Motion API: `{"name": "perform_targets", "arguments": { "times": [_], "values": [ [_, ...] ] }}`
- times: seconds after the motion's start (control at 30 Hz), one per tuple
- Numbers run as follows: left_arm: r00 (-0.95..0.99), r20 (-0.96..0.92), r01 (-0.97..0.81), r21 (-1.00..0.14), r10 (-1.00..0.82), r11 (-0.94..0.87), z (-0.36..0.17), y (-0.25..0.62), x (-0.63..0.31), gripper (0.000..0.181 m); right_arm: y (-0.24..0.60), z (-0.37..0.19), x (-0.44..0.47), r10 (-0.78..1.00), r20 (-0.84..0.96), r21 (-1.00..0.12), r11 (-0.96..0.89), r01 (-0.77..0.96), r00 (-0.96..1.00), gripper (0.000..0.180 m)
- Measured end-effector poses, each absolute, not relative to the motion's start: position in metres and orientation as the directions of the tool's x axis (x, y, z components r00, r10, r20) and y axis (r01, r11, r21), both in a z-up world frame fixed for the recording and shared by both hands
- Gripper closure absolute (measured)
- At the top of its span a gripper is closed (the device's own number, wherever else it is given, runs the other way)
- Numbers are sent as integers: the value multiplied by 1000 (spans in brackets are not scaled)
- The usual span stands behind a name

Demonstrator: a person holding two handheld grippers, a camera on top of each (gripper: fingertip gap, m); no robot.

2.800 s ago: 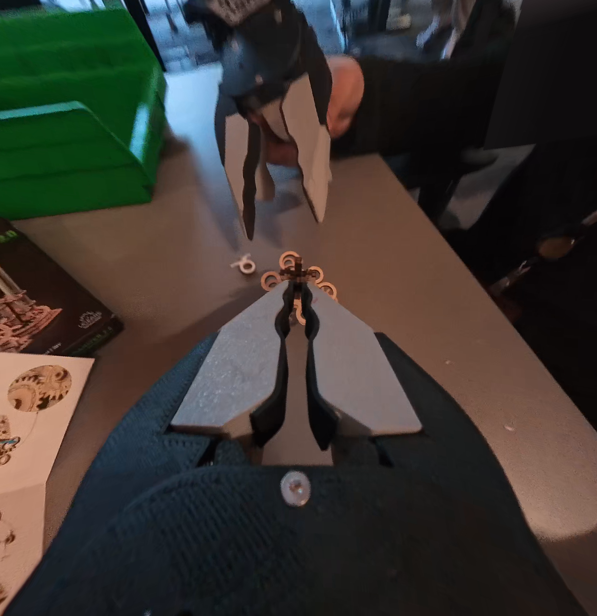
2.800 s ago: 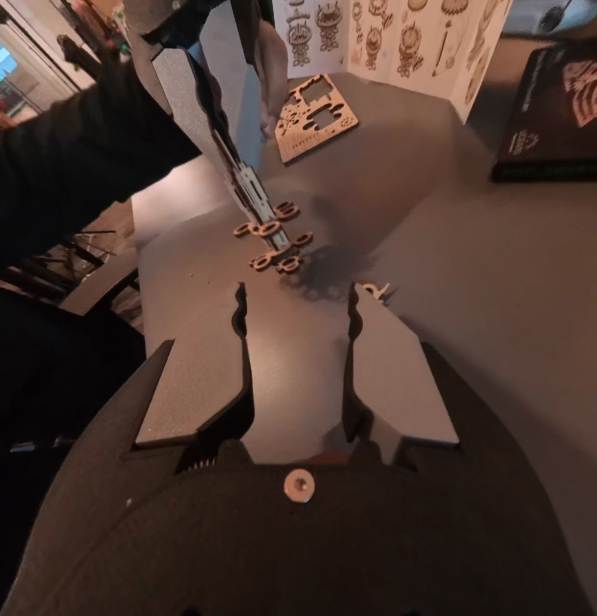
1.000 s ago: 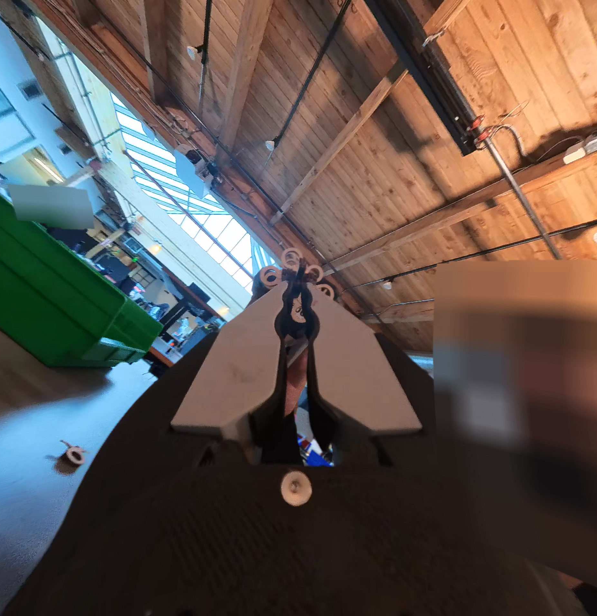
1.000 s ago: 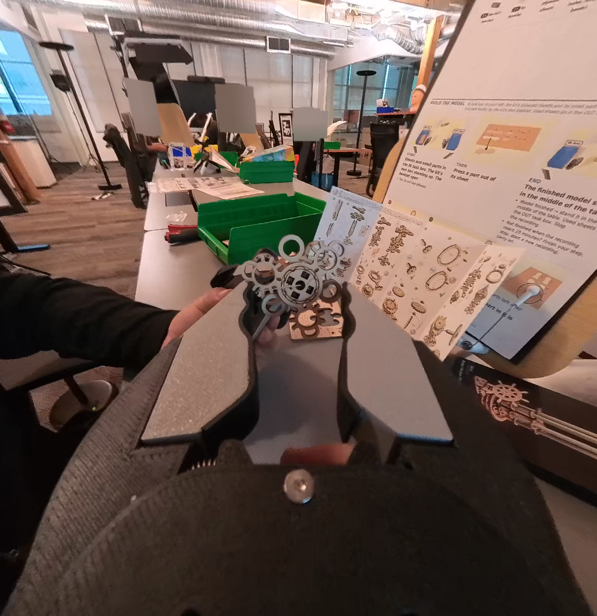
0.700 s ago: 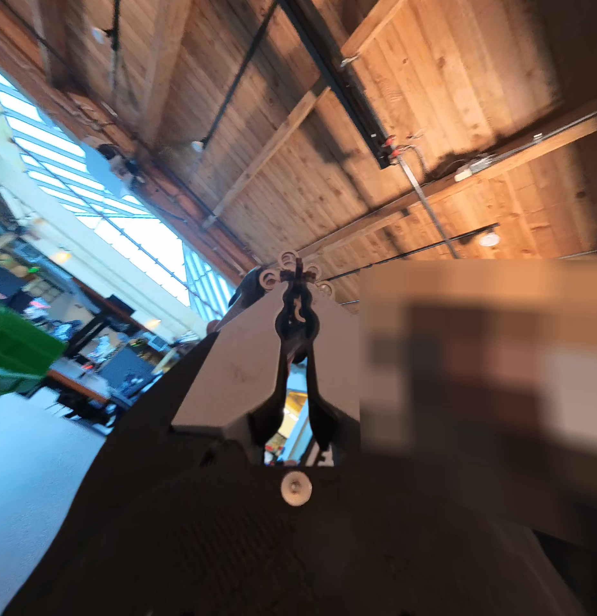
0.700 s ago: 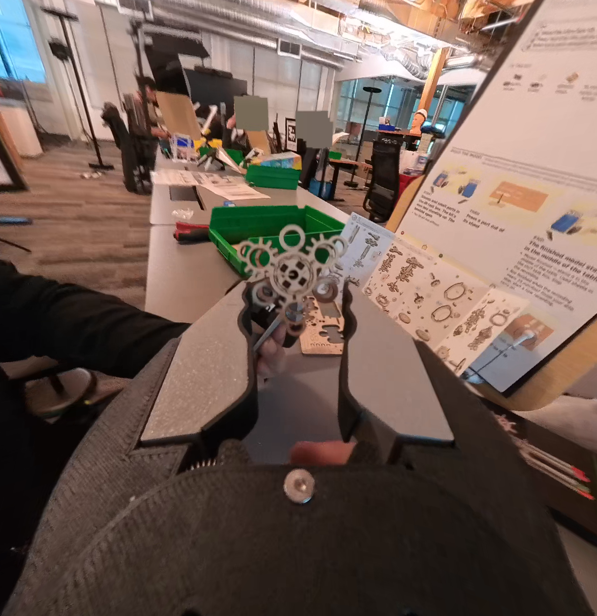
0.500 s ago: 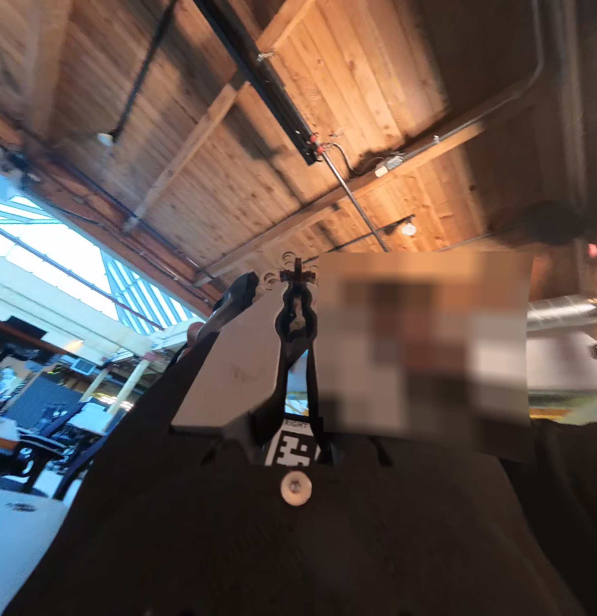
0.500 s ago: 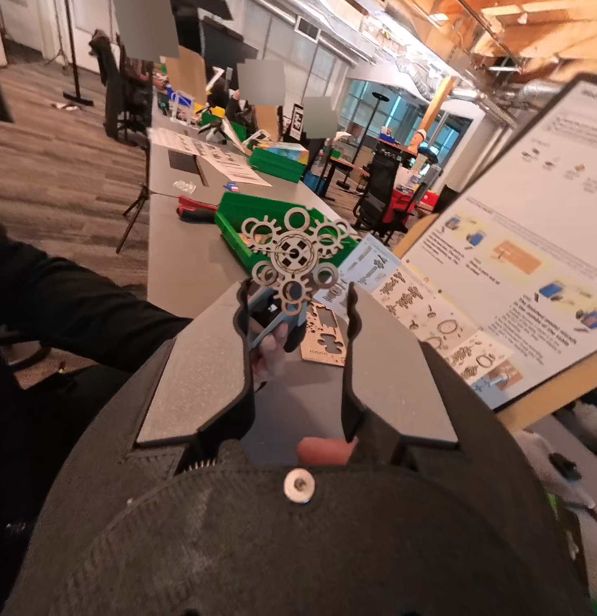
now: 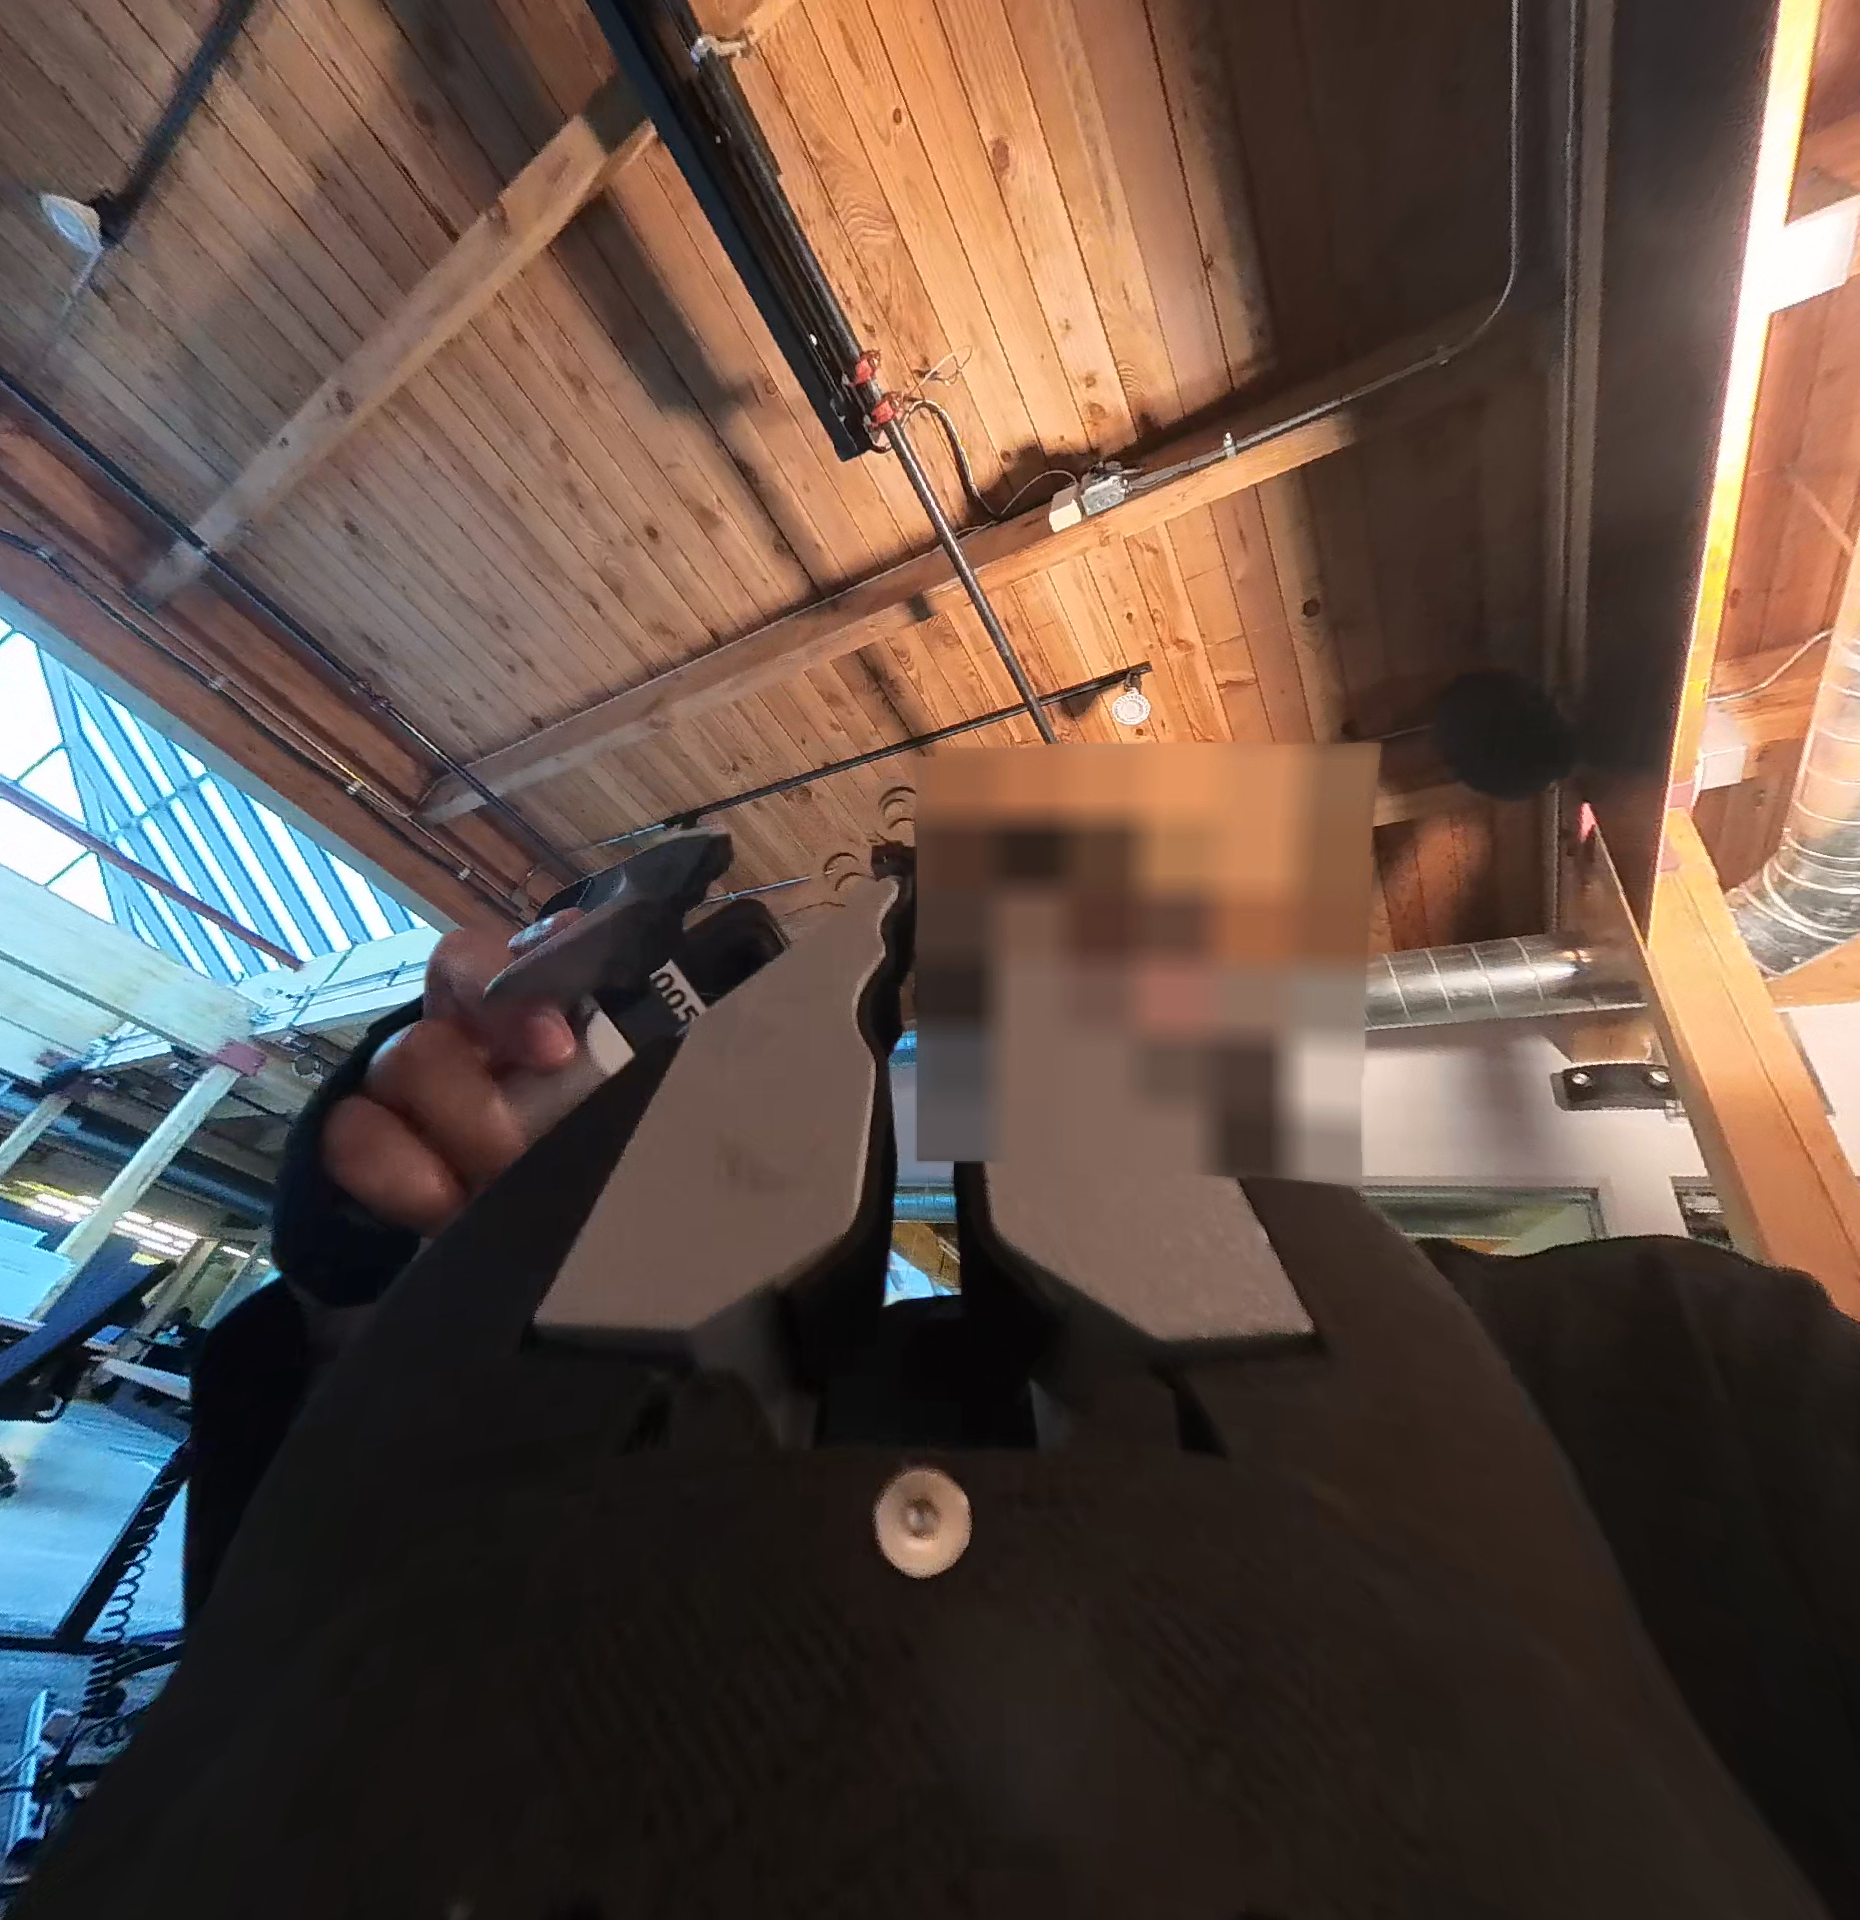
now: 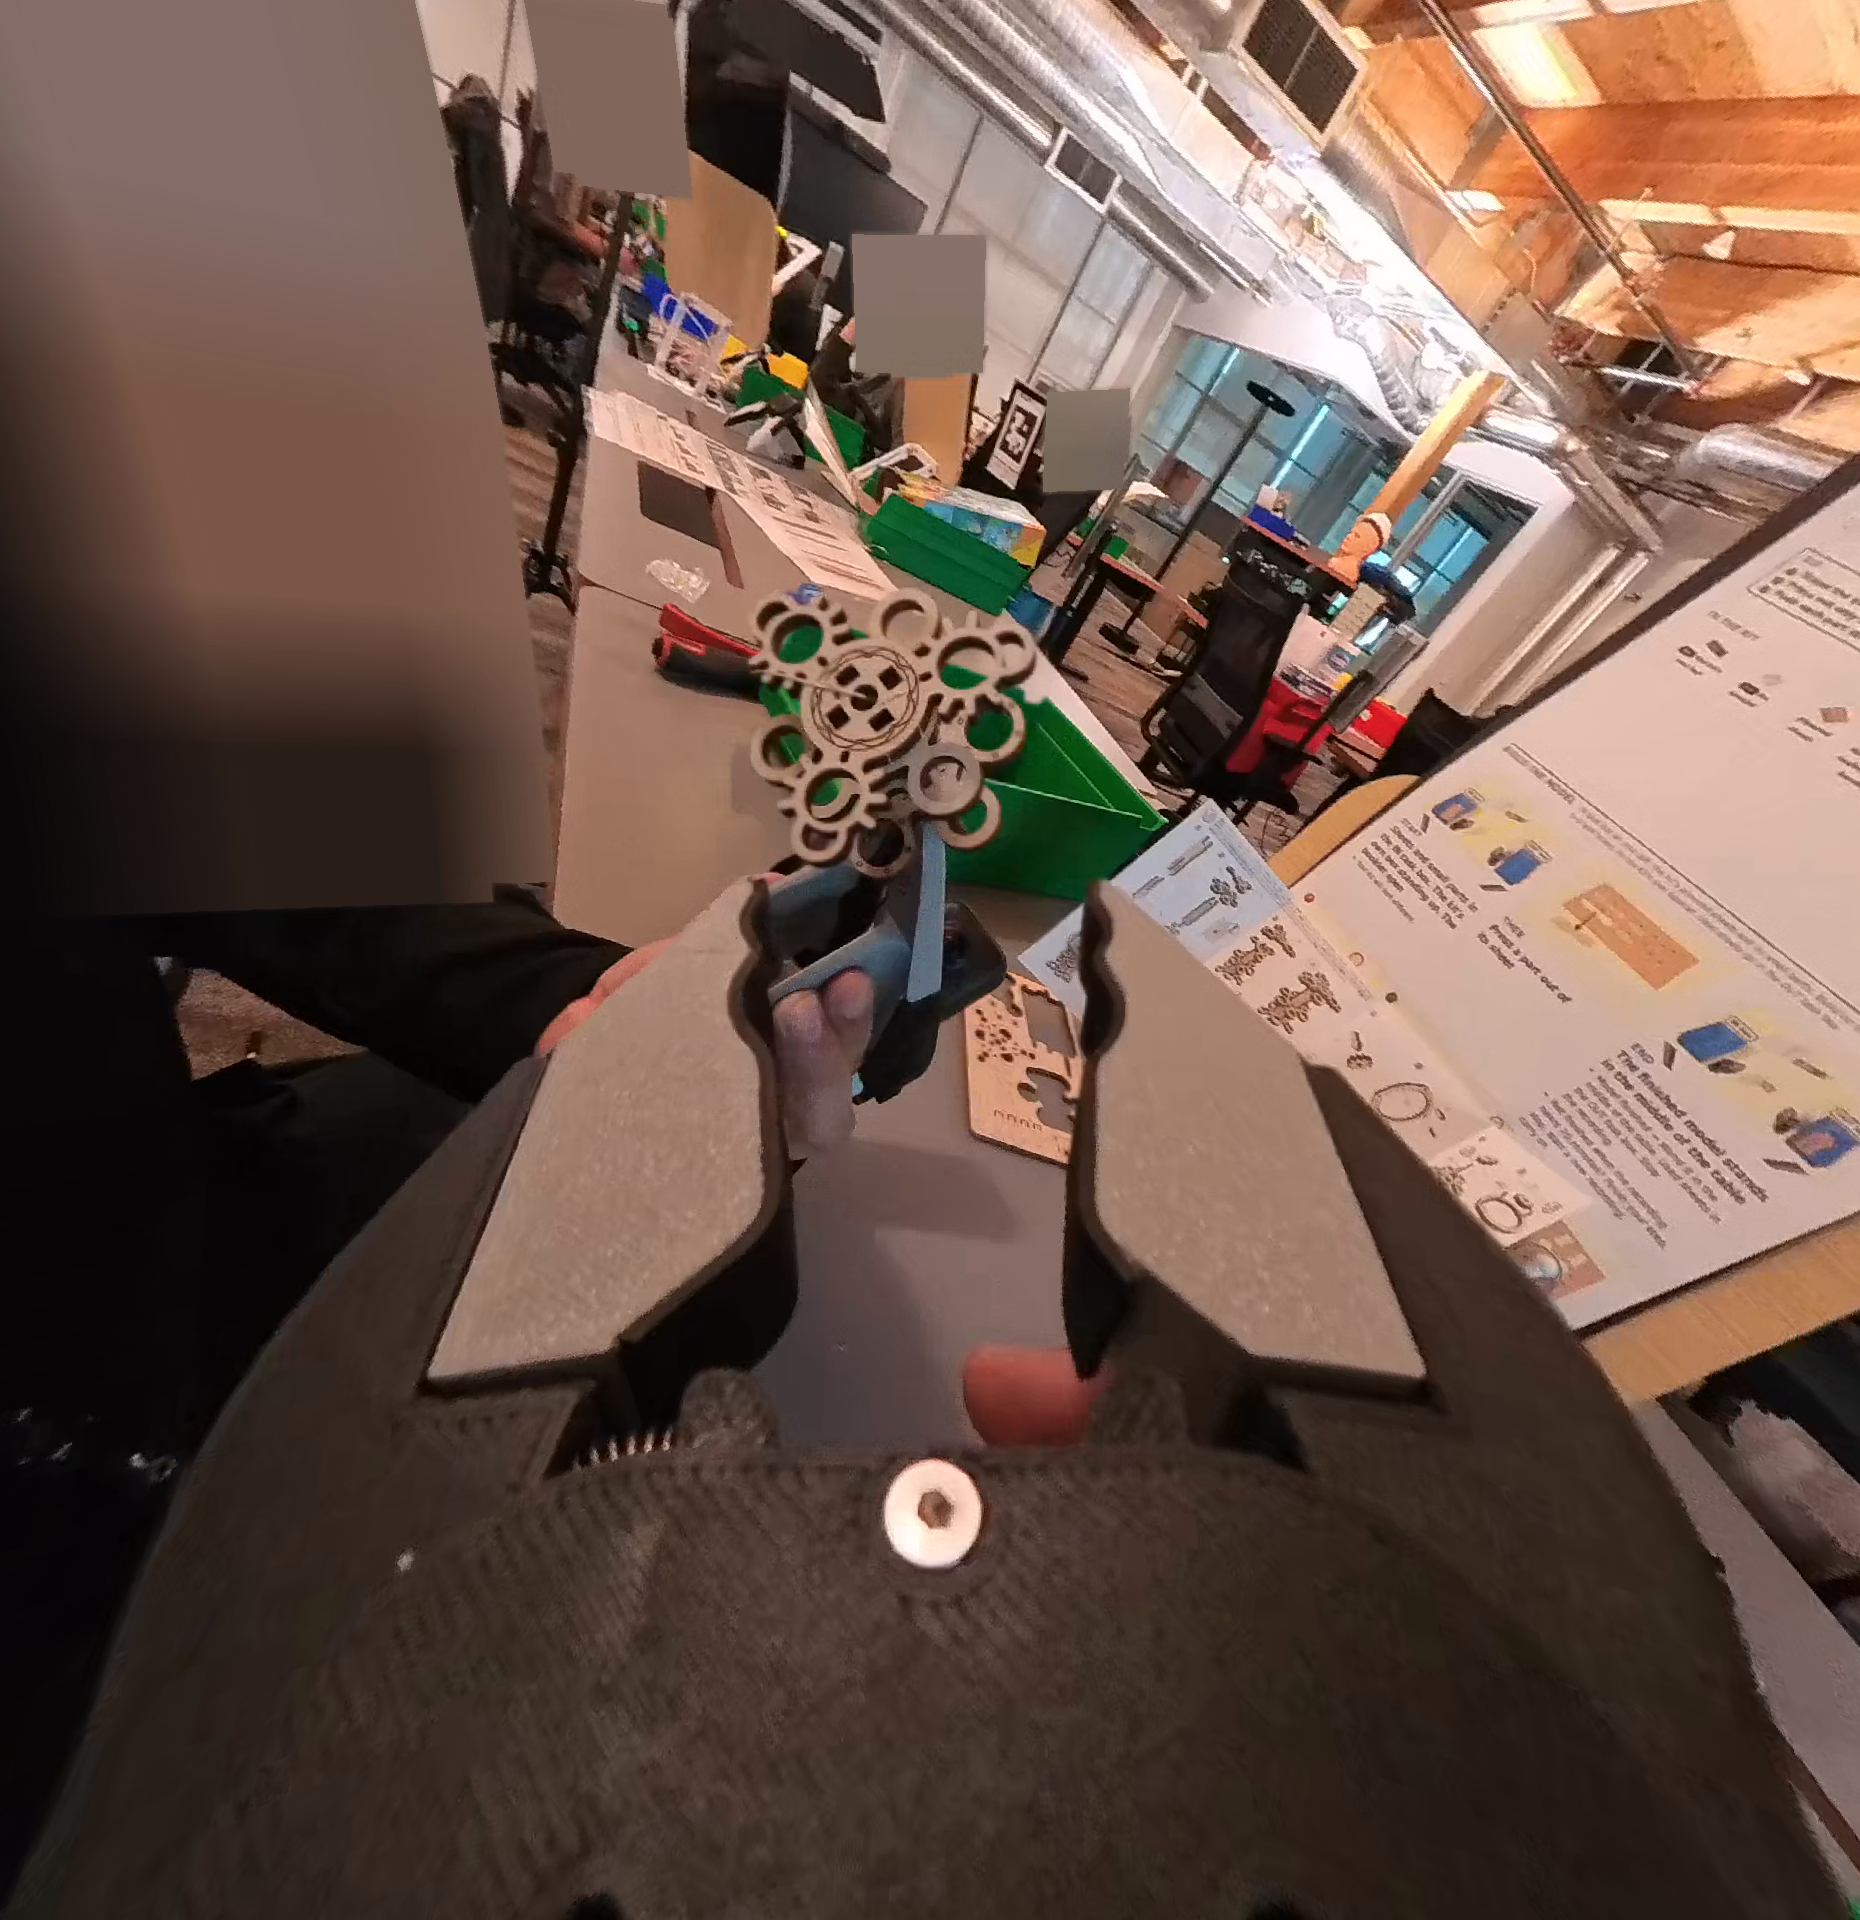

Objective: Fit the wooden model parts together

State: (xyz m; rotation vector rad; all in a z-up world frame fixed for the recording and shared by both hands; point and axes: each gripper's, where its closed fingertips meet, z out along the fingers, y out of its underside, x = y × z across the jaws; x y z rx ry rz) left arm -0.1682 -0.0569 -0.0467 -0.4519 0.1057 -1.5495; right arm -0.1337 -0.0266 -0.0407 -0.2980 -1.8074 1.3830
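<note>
My left gripper (image 9: 898, 883) points up at the wooden ceiling and is shut on the wooden gear model, seen edge-on as thin rings (image 9: 845, 862) at its tips. A mosaic patch hides its right fingertip. In the right wrist view the model (image 10: 884, 717) is a flat cluster of ringed gears held upright in the air by the left gripper (image 10: 890, 862). My right gripper (image 10: 921, 914) is open and empty, just below and in front of the model. It also shows in the left wrist view (image 9: 635, 914), held by a hand.
A green bin (image 10: 1051, 810) stands on the grey table (image 10: 645, 790) behind the model. A punched wooden sheet (image 10: 1019, 1091) lies flat under the left gripper. A folded instruction leaflet (image 10: 1269, 966) and a large instruction board (image 10: 1632, 883) stand at the right.
Both grippers lifted off the table. The left gripper tilted further up toward the ceiling with the model, which rose in the right wrist view. The right gripper stayed open.
</note>
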Motion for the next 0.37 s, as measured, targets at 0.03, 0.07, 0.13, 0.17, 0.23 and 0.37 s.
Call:
{"name": "perform_targets", "arguments": {
  "times": [0.03,0.07,0.13,0.17,0.23,0.37],
  "values": [
    [38,216,937,-346,-976,-40,-46,-57,-168,180,-25,-39,-132,621,462,-885,369,-283,-634,124],
    [48,216,937,-347,-975,-30,-46,-57,-169,180,-24,-37,-130,624,458,-887,361,-287,-633,125],
    [64,212,940,-341,-975,-12,-47,-57,-173,179,-24,-29,-123,626,439,-898,318,-303,-645,133],
    [65,212,944,-331,-975,-9,-48,-57,-176,179,-25,-26,-120,623,434,-901,301,-313,-651,137],
    [62,219,948,-317,-974,-11,-50,-56,-179,179,-31,-24,-116,616,448,-894,305,-327,-649,141],
    [62,238,948,-318,-969,-18,-55,-53,-178,179,-46,-27,-118,612,524,-852,391,-349,-593,140]
  ]
}}
